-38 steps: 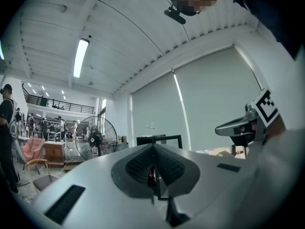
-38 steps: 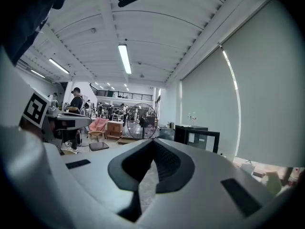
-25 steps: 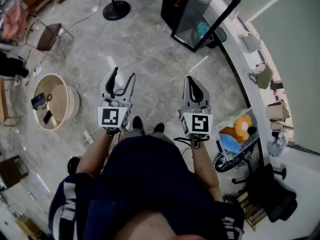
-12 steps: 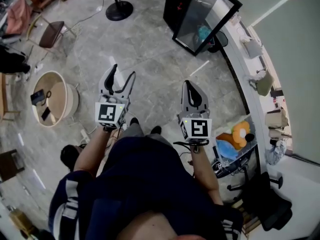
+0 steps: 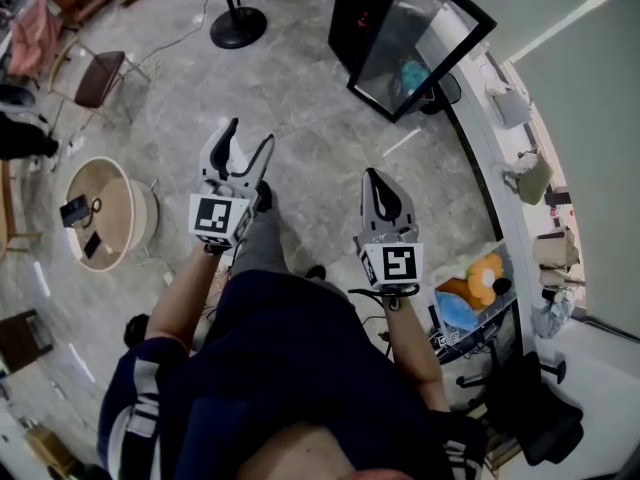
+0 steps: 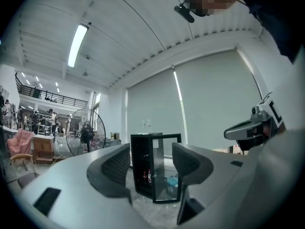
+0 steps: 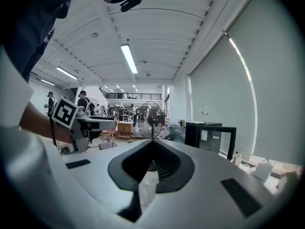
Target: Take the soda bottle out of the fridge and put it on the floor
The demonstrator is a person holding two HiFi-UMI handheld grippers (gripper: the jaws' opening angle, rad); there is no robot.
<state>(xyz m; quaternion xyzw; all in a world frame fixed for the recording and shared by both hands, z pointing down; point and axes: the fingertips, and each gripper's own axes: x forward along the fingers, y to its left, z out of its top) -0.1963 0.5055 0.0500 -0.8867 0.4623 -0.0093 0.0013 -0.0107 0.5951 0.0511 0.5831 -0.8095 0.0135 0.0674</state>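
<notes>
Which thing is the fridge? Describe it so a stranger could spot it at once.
Follow the white ledge at the room's edge to its far end, where a black fridge stands on the grey stone floor. Unlike the fan on its round base nearby, it is a dark box with a glass door, and small bottles show inside.

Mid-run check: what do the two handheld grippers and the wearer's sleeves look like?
Both the left gripper and right gripper have light grey shells with black ribbed jaw pads. Each carries a cube with black-and-white square markers. A thin black cable loops below the right one. The sleeves are dark navy with white stripes.
</notes>
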